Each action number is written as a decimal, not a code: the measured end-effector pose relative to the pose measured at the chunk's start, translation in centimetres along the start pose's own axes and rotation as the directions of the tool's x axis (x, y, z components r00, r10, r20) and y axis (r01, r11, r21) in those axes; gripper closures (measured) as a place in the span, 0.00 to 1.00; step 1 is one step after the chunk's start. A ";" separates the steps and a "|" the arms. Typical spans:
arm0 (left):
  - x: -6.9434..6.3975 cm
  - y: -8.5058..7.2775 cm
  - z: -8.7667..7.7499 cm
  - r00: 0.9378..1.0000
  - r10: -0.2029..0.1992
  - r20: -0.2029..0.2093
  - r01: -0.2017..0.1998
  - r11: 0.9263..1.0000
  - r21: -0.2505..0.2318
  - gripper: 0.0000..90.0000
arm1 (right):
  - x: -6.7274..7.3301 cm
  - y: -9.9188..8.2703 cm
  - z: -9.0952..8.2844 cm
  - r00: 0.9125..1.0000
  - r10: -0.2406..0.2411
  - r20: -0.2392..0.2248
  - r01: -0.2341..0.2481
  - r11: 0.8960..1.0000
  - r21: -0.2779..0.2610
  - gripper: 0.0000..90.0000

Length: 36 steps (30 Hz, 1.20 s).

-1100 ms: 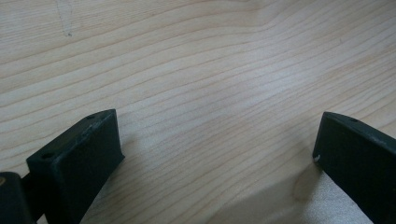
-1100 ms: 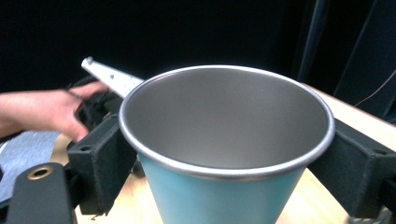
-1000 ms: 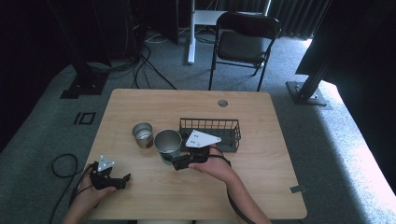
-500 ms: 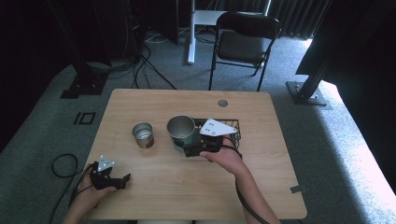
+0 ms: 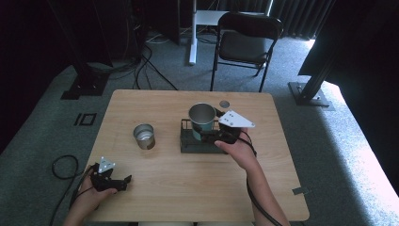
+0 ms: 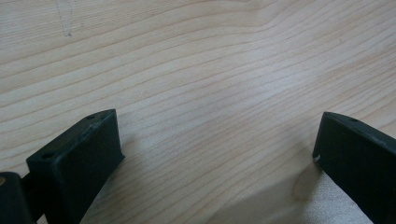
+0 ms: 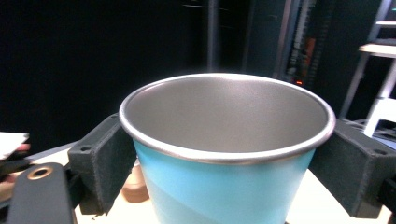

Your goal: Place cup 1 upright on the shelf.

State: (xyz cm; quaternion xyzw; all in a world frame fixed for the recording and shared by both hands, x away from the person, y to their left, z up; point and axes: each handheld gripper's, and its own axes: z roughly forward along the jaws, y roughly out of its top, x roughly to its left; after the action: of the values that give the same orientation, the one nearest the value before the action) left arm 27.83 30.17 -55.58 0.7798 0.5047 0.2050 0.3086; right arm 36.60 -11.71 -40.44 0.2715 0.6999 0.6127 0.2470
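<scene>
Blue cup [image 7: 224,186] sits clamped in my right gripper [image 5: 211,136] over the wire basket [image 5: 188,143]; left gripper [image 5: 120,181] jaws apart on the pale wood worktop [image 5: 188,188], dark room behind.

Cup [image 7: 224,186]: light blue outside in two tones, dull silver-grey inside, bright steel rim.
Second cup [image 5: 144,136]: plain silver metal.
Wire basket [image 5: 197,142]: black.
Table [image 5: 155,108]: pale wood with fine wavy grain.
Right gripper [image 5: 210,137]: black, light grey three-cornered plate on top.
Left gripper [image 5: 123,182]: black, matching grey plate.
Chair [image 5: 244,40]: black.
Floor [image 5: 42,127]: grey carpet.
</scene>
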 end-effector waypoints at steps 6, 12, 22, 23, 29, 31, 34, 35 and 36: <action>0.0 0.0 0.0 1.000 0.001 0.000 -0.001 1.000 0.001 0.02 | -1.7 -0.4 -0.3 0.993 0.002 0.121 -0.003 1.000 0.010 0.14; 0.0 0.0 0.0 1.000 -0.001 0.000 0.001 1.000 -0.001 0.02 | -3.0 -1.0 -0.5 0.979 0.009 0.205 -0.014 1.000 0.021 0.14; 0.0 0.0 0.0 1.000 0.001 0.000 -0.001 1.000 0.001 0.02 | -4.9 -2.9 -0.9 0.942 0.047 0.333 -0.062 0.998 0.034 0.14; 0.0 0.0 0.0 1.000 0.001 0.000 -0.001 1.000 0.001 0.02 | -5.0 -3.1 -0.9 0.938 0.055 0.341 -0.070 0.997 0.033 0.14; 0.0 0.0 0.0 1.000 0.001 0.000 -0.001 1.000 0.001 0.02 | -5.4 -4.4 -1.0 0.920 0.049 0.389 -0.077 0.995 0.056 0.14; 0.0 0.0 0.0 1.000 0.001 0.000 -0.001 1.000 0.001 0.02 | -5.6 -4.8 -1.0 0.918 0.048 0.395 -0.079 0.995 0.064 0.14; 0.0 0.0 0.0 1.000 0.000 0.000 0.000 1.000 0.001 0.02 | -5.6 -5.4 -1.0 0.912 0.046 0.407 -0.083 0.994 0.073 0.14; 0.0 0.0 0.0 1.000 0.001 0.000 -0.001 1.000 0.001 0.02 | -5.6 -5.6 -1.0 0.910 0.049 0.411 -0.086 0.994 0.071 0.14; 0.0 0.0 0.0 1.000 0.000 0.000 0.000 1.000 0.000 0.02 | -5.6 -5.7 -1.0 0.911 0.050 0.410 -0.087 0.994 0.073 0.14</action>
State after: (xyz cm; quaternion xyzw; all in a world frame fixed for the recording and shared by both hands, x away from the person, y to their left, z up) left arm 27.83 30.16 -55.58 0.7798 0.5047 0.2048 0.3085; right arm 39.60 -16.84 -45.92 0.4282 0.6499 0.5190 0.3533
